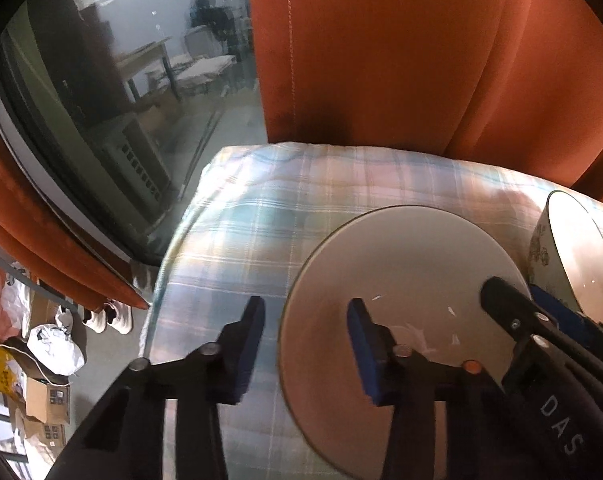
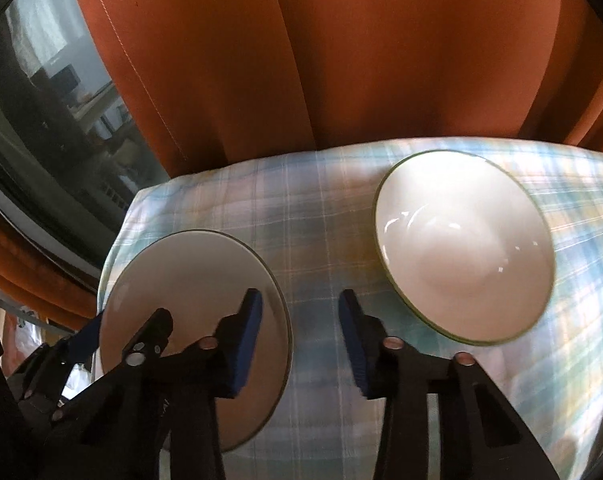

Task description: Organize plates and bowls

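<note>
A flat white plate [image 2: 189, 280] and a glazed white bowl [image 2: 461, 248] rest apart on the plaid-covered worktop [image 1: 237, 216], plate left, bowl right. Both look rigid, smooth, probably slippery and breakable; the rim is the likely place to pinch each. The left tool [image 1: 307, 344] is released, its jaws straddling the plate's left edge. The right tool [image 2: 299, 336] is likewise released, hovering over the cloth between plate and bowl. An orange curtain [image 2: 341, 60] hangs close behind; the two tools crowd each other above the plate.
</note>
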`<state>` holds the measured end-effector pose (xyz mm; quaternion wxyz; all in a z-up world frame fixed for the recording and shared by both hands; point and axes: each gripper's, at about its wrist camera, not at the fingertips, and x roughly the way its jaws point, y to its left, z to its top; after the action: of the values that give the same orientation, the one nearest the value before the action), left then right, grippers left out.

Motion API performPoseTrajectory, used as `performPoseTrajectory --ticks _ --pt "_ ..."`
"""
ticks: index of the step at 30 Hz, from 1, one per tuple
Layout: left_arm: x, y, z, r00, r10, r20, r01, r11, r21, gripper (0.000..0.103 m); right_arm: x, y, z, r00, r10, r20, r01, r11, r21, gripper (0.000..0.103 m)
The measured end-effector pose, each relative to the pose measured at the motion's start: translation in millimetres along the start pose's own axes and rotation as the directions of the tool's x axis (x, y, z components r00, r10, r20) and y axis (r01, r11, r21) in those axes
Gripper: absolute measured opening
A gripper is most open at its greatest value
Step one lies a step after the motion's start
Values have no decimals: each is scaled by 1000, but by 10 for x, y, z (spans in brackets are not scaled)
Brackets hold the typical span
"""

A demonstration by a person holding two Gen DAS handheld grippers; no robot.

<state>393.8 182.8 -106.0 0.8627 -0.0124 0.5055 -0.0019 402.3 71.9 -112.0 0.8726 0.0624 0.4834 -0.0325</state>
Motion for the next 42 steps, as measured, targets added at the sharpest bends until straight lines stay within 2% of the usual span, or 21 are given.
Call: performPoseTrajectory --ticks 1,3,4,5,19,28,42 --pt "9 2 11 1000 -3 3 3 1000 -1 37 14 -12 9 1000 9 -2 -9 1000 2 37" --pt "27 -23 22 1000 -6 3 6 1000 11 32 62 -11 15 999 49 -6 -49 999 9 27" --pt "33 -37 23 1000 -2 1 2 1000 17 32 80 -2 16 998 69 -9 -69 998 12 21" --pt "41 -44 30 1000 4 2 -4 1000 19 32 102 18 21 996 84 -19 -84 996 13 20" --pt "-50 -87 -49 1000 -21 -16 21 1000 17 32 20 41 -6 999 41 -23 -41 999 -14 20" --pt "-243 -203 -164 999 -50 -8 50 998 24 32 -230 -95 -128 1000 14 -13 -14 1000 0 20" --pt "-839 -230 -333 996 -68 59 66 997 40 32 -801 -121 -325 999 15 48 -16 1000 21 20"
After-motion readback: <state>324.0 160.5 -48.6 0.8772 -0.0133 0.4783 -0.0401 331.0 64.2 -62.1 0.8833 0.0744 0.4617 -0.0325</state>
